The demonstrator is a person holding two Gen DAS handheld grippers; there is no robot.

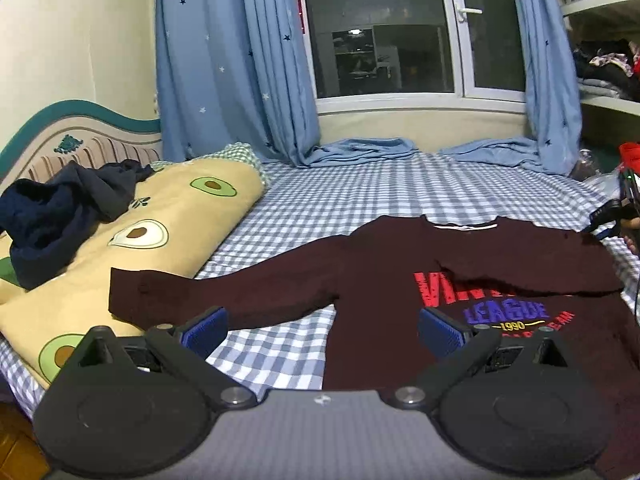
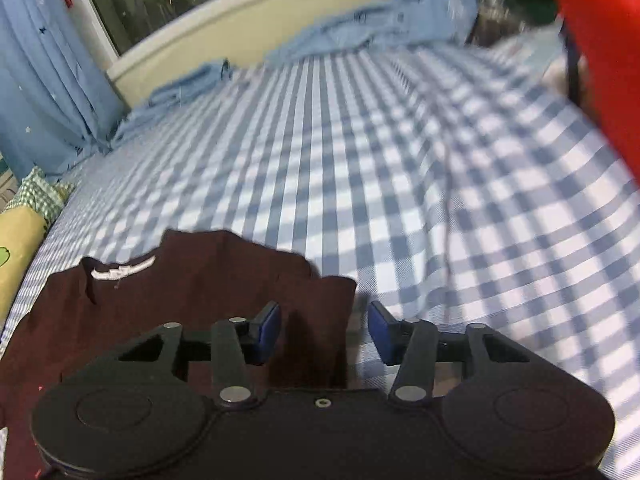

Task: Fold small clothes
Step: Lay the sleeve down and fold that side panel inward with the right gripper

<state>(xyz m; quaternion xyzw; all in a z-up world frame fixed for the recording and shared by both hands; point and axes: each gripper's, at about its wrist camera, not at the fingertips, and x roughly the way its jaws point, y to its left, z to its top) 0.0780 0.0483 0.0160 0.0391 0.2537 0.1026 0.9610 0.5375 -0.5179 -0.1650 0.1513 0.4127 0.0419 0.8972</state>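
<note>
Across the checked bedsheet (image 1: 320, 196) lies your maroon sweatshirt (image 1: 384, 280), front up, one sleeve stretched toward nine o'clock and the other folded over the chest, covering part of the red lettering. Your left gripper (image 1: 320, 330) hovers above its lower edge, fingers wide apart with nothing between them; the hem beneath is hidden by the gripper body. Your right gripper (image 2: 324, 330) stands with its blue pads (image 2: 269, 326) apart and empty, over the shirt's edge; motion blurs that view toward two o'clock. At nine o'clock, a dark garment (image 1: 60, 216) sits bunched on the avocado-print pillow (image 1: 160, 232).
</note>
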